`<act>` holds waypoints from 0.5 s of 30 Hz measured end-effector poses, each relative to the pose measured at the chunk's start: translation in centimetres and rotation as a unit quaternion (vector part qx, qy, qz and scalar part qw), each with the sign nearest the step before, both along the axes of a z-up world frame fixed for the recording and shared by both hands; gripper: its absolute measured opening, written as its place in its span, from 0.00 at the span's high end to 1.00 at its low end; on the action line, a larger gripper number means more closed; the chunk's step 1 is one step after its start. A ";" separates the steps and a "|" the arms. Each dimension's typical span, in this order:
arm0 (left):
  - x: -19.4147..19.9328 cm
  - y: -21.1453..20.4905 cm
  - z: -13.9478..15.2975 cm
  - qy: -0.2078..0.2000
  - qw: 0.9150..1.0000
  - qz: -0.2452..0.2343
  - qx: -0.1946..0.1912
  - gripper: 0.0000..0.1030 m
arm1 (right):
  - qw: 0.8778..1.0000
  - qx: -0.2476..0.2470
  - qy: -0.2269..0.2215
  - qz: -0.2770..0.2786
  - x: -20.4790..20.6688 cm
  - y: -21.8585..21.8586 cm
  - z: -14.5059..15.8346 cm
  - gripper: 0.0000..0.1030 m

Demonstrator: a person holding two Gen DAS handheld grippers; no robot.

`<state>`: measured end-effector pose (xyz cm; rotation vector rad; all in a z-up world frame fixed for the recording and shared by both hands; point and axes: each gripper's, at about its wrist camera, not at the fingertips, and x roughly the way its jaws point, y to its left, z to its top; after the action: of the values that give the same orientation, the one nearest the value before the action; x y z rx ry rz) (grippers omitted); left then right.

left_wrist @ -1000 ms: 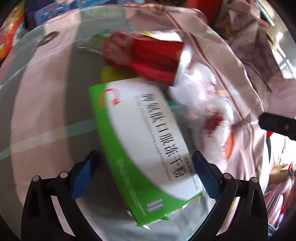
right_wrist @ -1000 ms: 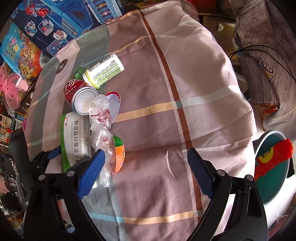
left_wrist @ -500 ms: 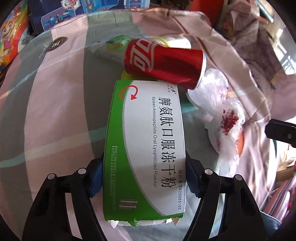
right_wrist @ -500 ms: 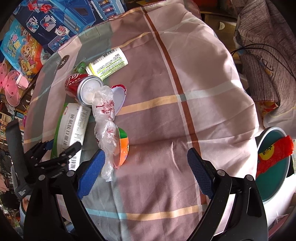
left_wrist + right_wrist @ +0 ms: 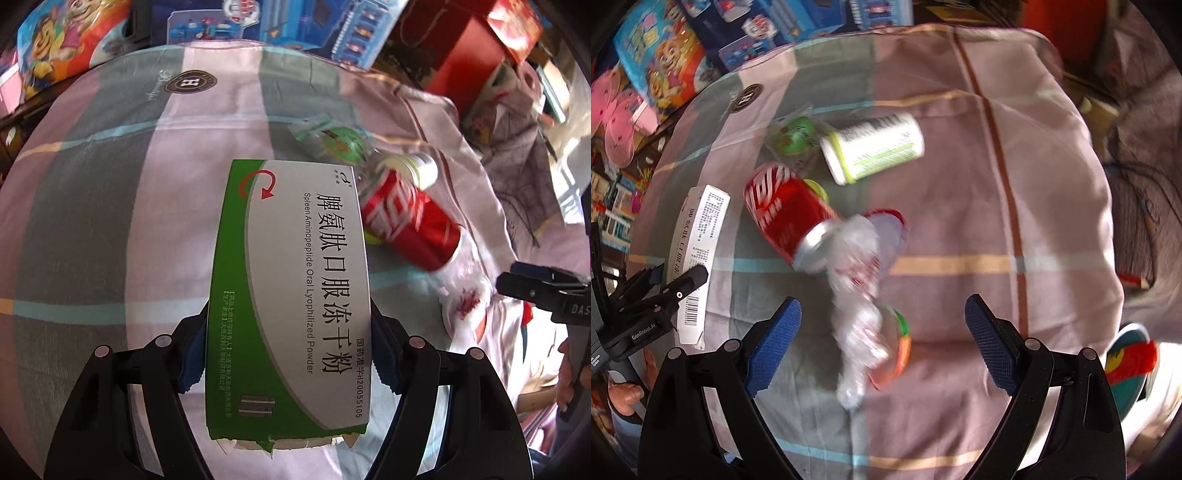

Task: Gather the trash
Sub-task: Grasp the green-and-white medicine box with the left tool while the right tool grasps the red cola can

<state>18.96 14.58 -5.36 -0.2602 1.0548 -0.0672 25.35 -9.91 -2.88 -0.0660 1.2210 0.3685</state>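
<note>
Cloth: the checked cloth (image 5: pixel 960 177) covers the whole top; toy boxes (image 5: pixel 798 22) crowd its far edge.
Open room: the right half of the cloth is bare, all the way to its right edge.
Bin: a teal bin (image 5: pixel 1126 384) sits past the right edge, low down, with a red wrapper (image 5: pixel 1134 358) in it.
Trash pile: near the left edge lie a red can (image 5: pixel 786 218) on its side, a white bottle (image 5: pixel 875 147), a green packet (image 5: pixel 794 138), a crinkly clear bag (image 5: pixel 860 295) and an orange cup (image 5: pixel 897 354).
Change: a second ago the box lay flat and loose between wide jaws; now it is pinched and lifted off the cloth, and the can shows to its right.
Left gripper (image 5: pixel 288 354): its blue pads press both long sides of the green and white box (image 5: pixel 291 295), so it has hold of it.
Box and jaws: the torn end sits near the camera; the other end sticks out far past the fingertips.
Right gripper (image 5: pixel 882 339): jaws wide apart, holding nothing; the clear bag lies on the cloth between them.
</note>
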 end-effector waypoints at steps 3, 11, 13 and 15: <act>-0.3 0.8 -0.2 0.000 1.000 0.001 -0.008 0.29 | 0.999 -0.015 -0.001 0.028 1.1 2.6 0.0 0.16; -1.9 4.5 0.0 -0.015 0.999 0.024 -0.018 0.28 | 0.990 -0.054 0.011 0.132 2.2 10.1 -1.9 0.16; -2.3 5.4 0.0 -0.016 0.999 0.032 -0.020 0.28 | 0.987 -0.058 0.013 0.151 2.0 11.3 -2.3 0.16; -2.4 5.8 -0.2 -0.014 0.999 0.034 -0.020 0.28 | 0.985 -0.065 0.014 0.162 2.0 12.1 -2.8 0.16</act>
<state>16.54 20.37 -5.52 -0.3299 1.0168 -0.0300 27.32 2.16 -5.65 -0.3764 1.2631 0.5732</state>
